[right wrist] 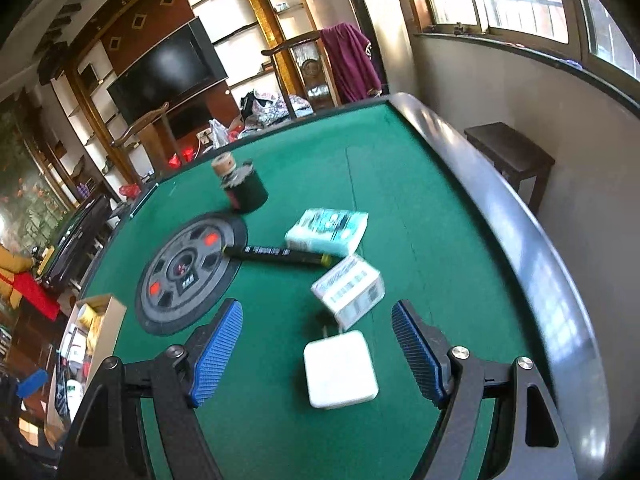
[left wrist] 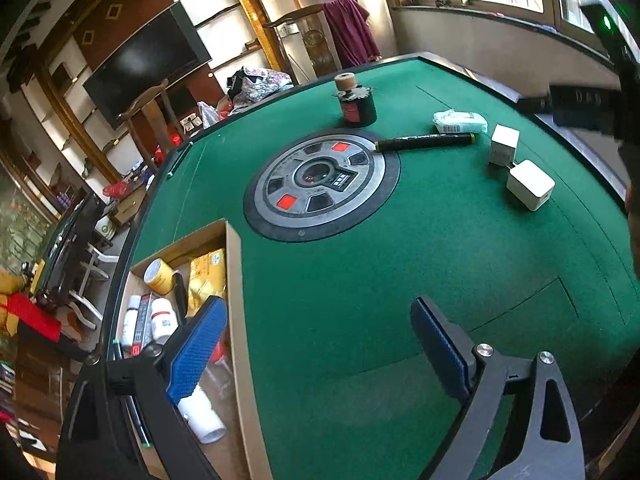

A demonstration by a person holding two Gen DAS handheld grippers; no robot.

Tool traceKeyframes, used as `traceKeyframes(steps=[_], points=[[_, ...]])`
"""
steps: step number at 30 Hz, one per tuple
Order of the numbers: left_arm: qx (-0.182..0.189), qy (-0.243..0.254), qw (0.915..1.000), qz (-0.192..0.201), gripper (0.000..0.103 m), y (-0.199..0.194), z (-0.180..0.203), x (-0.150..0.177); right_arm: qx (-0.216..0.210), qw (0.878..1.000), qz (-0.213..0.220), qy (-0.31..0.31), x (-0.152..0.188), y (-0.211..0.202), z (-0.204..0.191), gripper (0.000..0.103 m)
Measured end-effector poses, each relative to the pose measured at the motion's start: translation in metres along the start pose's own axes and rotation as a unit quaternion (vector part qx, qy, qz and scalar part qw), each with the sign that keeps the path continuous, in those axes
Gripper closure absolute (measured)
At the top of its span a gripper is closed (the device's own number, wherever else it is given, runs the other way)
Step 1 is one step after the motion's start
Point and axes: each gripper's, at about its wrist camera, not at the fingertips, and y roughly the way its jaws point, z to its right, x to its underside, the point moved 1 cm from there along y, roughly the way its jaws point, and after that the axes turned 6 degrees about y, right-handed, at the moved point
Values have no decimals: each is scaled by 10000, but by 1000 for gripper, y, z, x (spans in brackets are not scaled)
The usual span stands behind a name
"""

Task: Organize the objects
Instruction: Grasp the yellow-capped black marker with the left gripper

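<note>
On the green felt table (left wrist: 360,280) lie a white charger block (left wrist: 530,184), a small white box (left wrist: 504,146), a black marker pen (left wrist: 424,142), a tissue pack (left wrist: 460,121) and a black jar with a cork top (left wrist: 356,102). My left gripper (left wrist: 320,348) is open and empty over the felt, beside an open cardboard box (left wrist: 234,320) holding bottles and packets. My right gripper (right wrist: 318,350) is open, its fingers either side of the white charger block (right wrist: 340,368), above it. The small box (right wrist: 348,290), pen (right wrist: 280,256), tissue pack (right wrist: 328,230) and jar (right wrist: 244,190) lie beyond.
A round grey control hub (left wrist: 320,184) sits in the table's middle. The table has a raised dark rim (right wrist: 520,240). A dark stool (right wrist: 512,160) stands by the wall on the right. Chairs, a TV and cluttered shelves are beyond the far edge.
</note>
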Motion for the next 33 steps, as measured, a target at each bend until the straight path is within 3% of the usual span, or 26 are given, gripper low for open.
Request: traceKeyframes(steps=[11,13,15,18,21,30,33], points=[[-82,470,9986,-206,10,44,19,-38,14,9979,373,538,-41,16,30,17],[111,541,9984,-98,10,52,16,-53,80,9974,379,600,-39,24,40,17],[306,614,9973,247,10,57,11,-78,111,9966,318,758,-37,30,53,17],[612,900,9923,598,10,74,9,-117,224,9935,215,1096,-37,38,75,17],[1027,1235,9863,378,10,109,21,-150,240,9891,216,1437,-38,39,95,17],[1291,2451,9605,250,10,166,95,-171,259,9857,145,1660,-40,42,110,17],[1524,2452,9570,280,10,180,105,-178,240,9868,23,1599,-39,49,107,17]])
